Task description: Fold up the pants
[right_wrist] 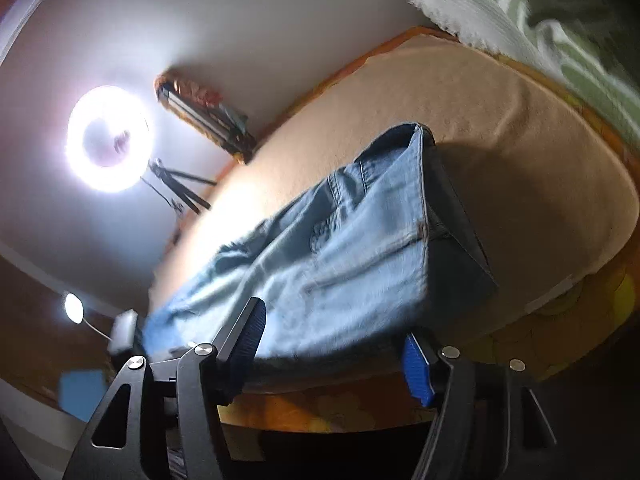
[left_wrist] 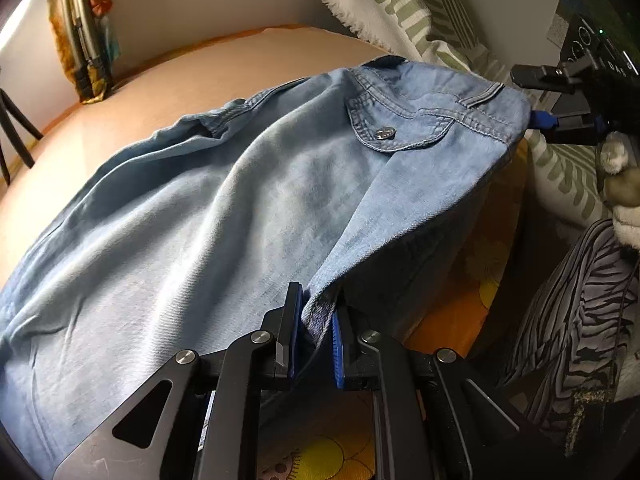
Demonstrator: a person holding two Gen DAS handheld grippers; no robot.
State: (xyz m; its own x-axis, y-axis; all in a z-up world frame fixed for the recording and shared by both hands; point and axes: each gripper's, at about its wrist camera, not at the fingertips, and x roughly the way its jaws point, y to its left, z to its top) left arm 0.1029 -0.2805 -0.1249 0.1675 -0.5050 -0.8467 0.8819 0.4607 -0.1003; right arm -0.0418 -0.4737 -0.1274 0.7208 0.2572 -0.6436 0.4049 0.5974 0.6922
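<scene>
Light blue denim pants (left_wrist: pixel 240 200) lie spread over a peach blanket (left_wrist: pixel 160 92) on a bed, back pocket and button facing up. My left gripper (left_wrist: pixel 316 320) is shut on a bunched fold of the pants at their near edge and holds it slightly raised. In the left wrist view my right gripper (left_wrist: pixel 534 98) sits at the waistband corner, fingers apart. In the right wrist view the right gripper (right_wrist: pixel 332 350) stands open. The near edge of the pants (right_wrist: pixel 360 260) lies between its blue pads, and neither pad presses on it.
A green-and-white striped throw (left_wrist: pixel 400 8) lies at the bed's far right. An orange floral sheet (left_wrist: pixel 460 320) shows under the blanket's edge. Zebra-patterned cloth (left_wrist: pixel 580 300) is at the right. A ring light (right_wrist: pixel 108 138) on a tripod and a folded item (left_wrist: pixel 80 40) stand by the wall.
</scene>
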